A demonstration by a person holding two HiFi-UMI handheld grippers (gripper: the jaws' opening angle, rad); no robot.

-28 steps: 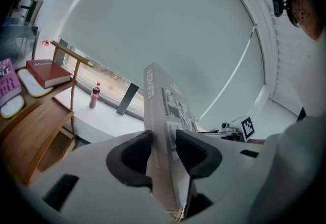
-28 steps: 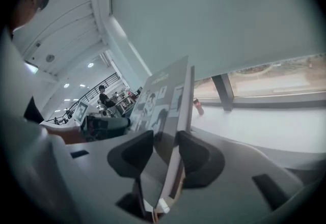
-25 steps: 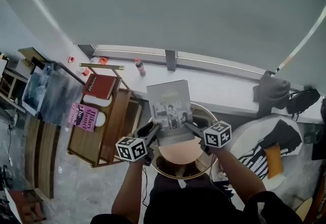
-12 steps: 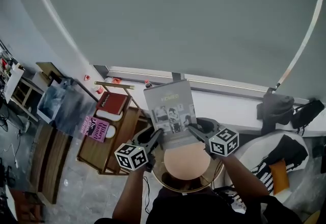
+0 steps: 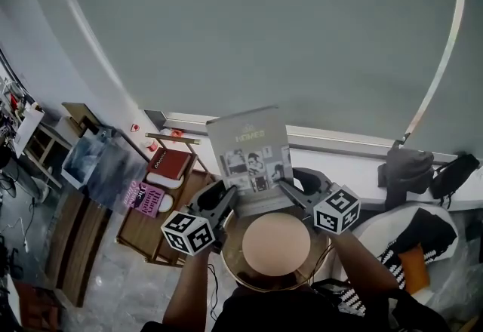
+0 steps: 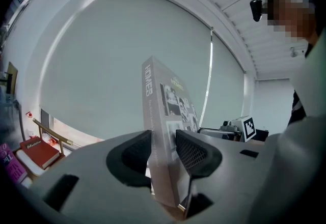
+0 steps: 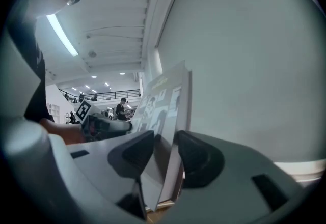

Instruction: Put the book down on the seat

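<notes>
A grey book (image 5: 251,159) with photos on its cover is held up between both grippers, above a round stool with a tan seat (image 5: 275,244). My left gripper (image 5: 229,198) is shut on the book's lower left edge, where the spine (image 6: 153,131) stands upright between the pads. My right gripper (image 5: 287,192) is shut on the lower right edge; the book (image 7: 168,111) stands upright between its jaws in the right gripper view. The book is tilted up toward the grey wall.
A wooden rack (image 5: 155,229) at the left holds a red book (image 5: 168,164) and a pink book (image 5: 145,197). A white ledge (image 5: 347,164) runs along the wall. A grey bag (image 5: 406,169) and a white beanbag (image 5: 400,232) sit at the right.
Both grippers have risen with the book, which now stands higher and more upright against the wall. The stool seat shows fully below it.
</notes>
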